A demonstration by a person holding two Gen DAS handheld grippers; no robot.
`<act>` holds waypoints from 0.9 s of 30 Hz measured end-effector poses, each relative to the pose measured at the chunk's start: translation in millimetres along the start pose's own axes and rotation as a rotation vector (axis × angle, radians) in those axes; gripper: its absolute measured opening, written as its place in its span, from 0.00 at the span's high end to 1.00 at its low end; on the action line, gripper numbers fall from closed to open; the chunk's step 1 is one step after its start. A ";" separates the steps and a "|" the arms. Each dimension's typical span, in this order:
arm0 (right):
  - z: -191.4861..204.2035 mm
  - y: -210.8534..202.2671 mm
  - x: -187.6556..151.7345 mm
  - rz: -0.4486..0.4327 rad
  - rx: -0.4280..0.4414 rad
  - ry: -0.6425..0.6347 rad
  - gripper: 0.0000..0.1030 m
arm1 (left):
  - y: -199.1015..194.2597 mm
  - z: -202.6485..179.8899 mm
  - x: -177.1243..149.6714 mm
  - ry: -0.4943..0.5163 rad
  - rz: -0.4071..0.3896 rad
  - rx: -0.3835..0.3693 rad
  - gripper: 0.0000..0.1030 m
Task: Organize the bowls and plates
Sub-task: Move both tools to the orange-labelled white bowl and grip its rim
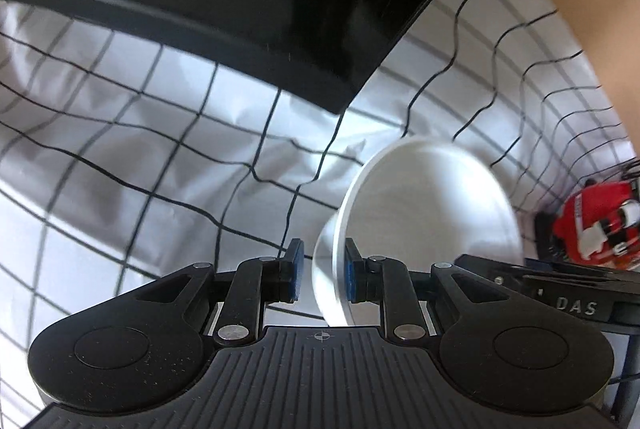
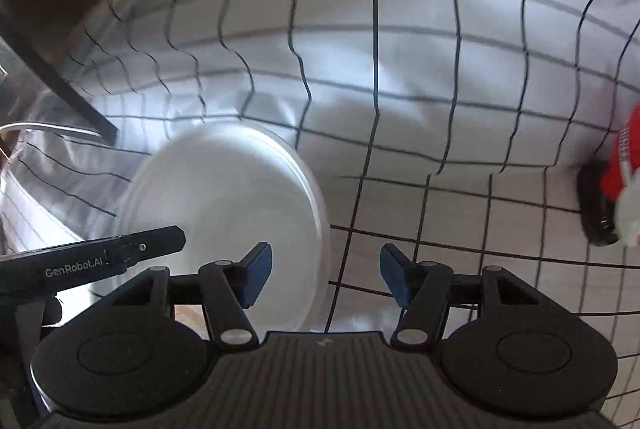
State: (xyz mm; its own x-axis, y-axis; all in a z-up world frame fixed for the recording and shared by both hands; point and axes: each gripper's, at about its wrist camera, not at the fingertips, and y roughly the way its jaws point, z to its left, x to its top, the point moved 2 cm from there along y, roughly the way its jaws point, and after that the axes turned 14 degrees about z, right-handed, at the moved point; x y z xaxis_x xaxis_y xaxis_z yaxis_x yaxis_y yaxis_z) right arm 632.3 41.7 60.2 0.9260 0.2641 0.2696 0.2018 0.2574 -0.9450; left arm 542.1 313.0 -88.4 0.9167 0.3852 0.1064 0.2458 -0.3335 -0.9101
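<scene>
Checked cloth, one white bowl

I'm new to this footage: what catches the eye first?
A white bowl, tilted on edge, is pinched by its rim in the left gripper above a white cloth with a black grid. The right gripper stands open and empty beside it.

"DAS" on black gripper body, near right | "GenRobot.AI" on black gripper arm, near left | red item's print unreadable

Home table, checked tablecloth
</scene>
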 end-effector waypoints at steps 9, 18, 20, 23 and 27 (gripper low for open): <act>-3.4 14.2 -21.5 0.039 0.064 0.027 0.84 | 14.4 -14.8 -9.2 0.062 0.045 -0.013 0.79; 11.5 -92.5 -81.7 -0.206 -0.037 -0.094 0.83 | -65.3 -71.8 -50.9 0.112 -0.034 -0.062 0.81; 5.6 -121.0 -103.5 -0.247 -0.059 -0.104 0.83 | -79.4 -85.6 -66.6 0.131 -0.028 -0.092 0.81; -16.0 -156.7 -130.9 -0.271 -0.071 -0.095 0.83 | -92.3 -112.0 -88.9 0.179 0.001 -0.130 0.81; -49.4 -182.3 -167.0 -0.279 -0.062 -0.057 0.83 | -102.5 -149.5 -123.0 0.276 0.023 -0.138 0.77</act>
State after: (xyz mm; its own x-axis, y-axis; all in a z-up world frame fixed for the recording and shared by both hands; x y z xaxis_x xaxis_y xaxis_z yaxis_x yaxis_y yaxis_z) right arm 456.5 -95.3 178.3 0.8133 0.2431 0.5286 0.4667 0.2700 -0.8422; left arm 451.3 171.2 51.6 0.9688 0.1346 0.2079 0.2470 -0.4602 -0.8528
